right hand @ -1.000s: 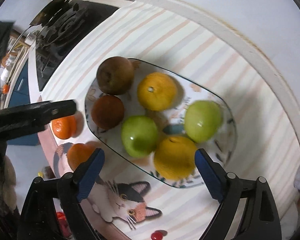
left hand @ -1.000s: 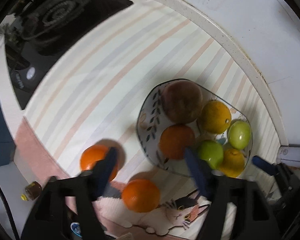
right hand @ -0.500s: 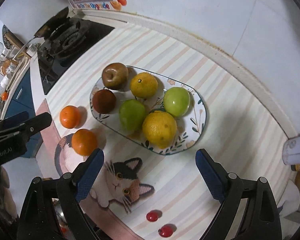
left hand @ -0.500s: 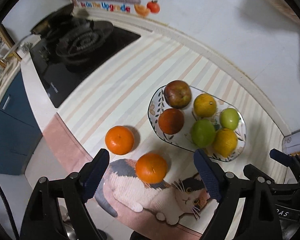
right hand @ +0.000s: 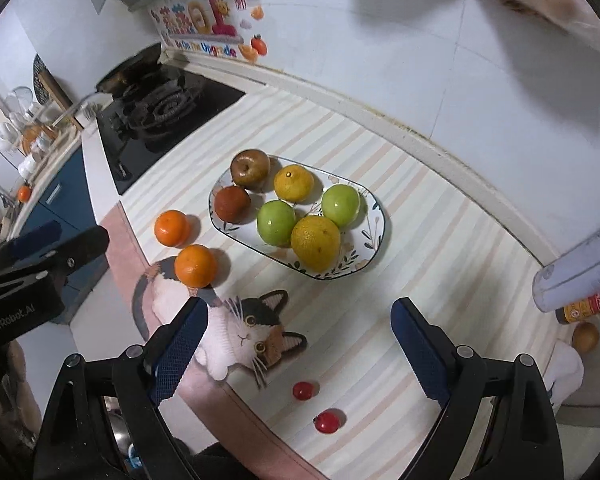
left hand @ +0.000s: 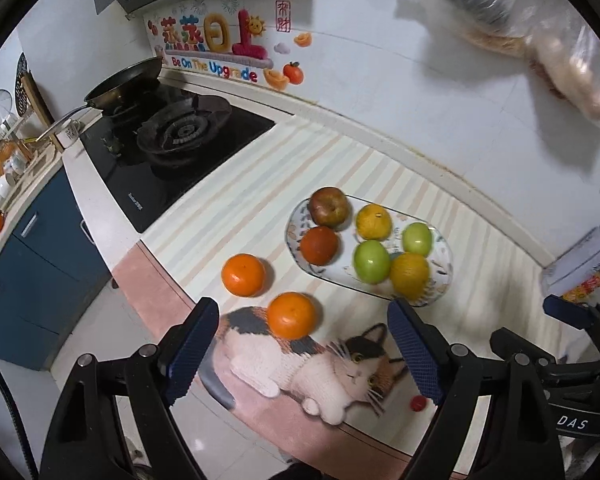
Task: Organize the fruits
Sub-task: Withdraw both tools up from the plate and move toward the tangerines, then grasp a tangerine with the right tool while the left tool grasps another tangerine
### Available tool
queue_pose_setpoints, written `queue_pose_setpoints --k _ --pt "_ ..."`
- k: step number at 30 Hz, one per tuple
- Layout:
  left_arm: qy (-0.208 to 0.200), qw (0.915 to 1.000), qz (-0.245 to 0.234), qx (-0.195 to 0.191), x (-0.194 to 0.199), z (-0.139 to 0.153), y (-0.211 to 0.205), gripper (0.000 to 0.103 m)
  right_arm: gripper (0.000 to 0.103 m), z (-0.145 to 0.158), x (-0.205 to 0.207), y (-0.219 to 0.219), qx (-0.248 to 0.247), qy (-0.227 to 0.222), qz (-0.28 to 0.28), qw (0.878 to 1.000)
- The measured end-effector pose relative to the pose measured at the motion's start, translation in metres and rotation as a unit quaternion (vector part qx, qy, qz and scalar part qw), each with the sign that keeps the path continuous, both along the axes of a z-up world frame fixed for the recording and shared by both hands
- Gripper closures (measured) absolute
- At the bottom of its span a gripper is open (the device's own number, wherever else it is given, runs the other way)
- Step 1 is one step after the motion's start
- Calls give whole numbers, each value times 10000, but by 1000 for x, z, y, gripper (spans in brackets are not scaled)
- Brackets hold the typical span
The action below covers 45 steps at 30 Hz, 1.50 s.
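Note:
An oval patterned plate [left hand: 446, 276] [right hand: 374, 240] on the striped mat holds several fruits: a brownish apple [left hand: 329, 206], a dark red fruit [left hand: 319, 245], two green apples and two yellow citrus. Two oranges [left hand: 243, 274] [left hand: 292, 315] lie on the mat left of the plate; they also show in the right wrist view [right hand: 172, 227] [right hand: 195, 265]. My left gripper [left hand: 304, 348] is open and empty, high above the mat's front edge. My right gripper [right hand: 300, 344] is open and empty, above the cat picture.
A black gas stove [left hand: 176, 148] with a pan stands at the back left. Two small red fruits [right hand: 302, 390] [right hand: 326, 421] lie near the mat's front. A spray can [right hand: 580, 276] lies at the right. A plastic bag [left hand: 540, 36] hangs on the wall above.
Both grippers have pulled up and back from the plate, so the fruits look smaller and the stove, wall and counter edge have come into view. Both stay open.

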<state>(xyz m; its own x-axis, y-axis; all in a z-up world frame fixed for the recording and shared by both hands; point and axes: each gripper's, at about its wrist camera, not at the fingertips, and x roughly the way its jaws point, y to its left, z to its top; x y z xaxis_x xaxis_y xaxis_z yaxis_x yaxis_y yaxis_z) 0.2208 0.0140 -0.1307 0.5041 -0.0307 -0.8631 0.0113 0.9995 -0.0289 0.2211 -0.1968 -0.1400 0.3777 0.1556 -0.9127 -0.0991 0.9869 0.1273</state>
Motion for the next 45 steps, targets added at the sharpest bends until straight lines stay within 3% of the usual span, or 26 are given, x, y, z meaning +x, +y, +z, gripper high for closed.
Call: queue_pose_setpoints --k 14,25,28,30,39,45 --pt "-562 9983 -139 -19 -51 50 -9 17 8 68 -49 -17 63 -636 -118 9979" --pt "-542 9983 -86 -200 -54 55 -4 17 8 70 -51 -20 355 -579 -164 9976" --pt "-457 9988 14 -145 -43 43 2 16 8 53 -37 -18 521 -427 -219 9975" --pt "-351 9993 123 48 -33 32 8 1 8 34 -24 -15 767 -246 -195 9966" --pt "255 9931 991 571 10 -36 66 1 8 -81 52 43 1443 716 100 9869" --pt "759 9869 1383 353 44 -78 104 1 13 -159 94 101 1690 1511 288 9735"
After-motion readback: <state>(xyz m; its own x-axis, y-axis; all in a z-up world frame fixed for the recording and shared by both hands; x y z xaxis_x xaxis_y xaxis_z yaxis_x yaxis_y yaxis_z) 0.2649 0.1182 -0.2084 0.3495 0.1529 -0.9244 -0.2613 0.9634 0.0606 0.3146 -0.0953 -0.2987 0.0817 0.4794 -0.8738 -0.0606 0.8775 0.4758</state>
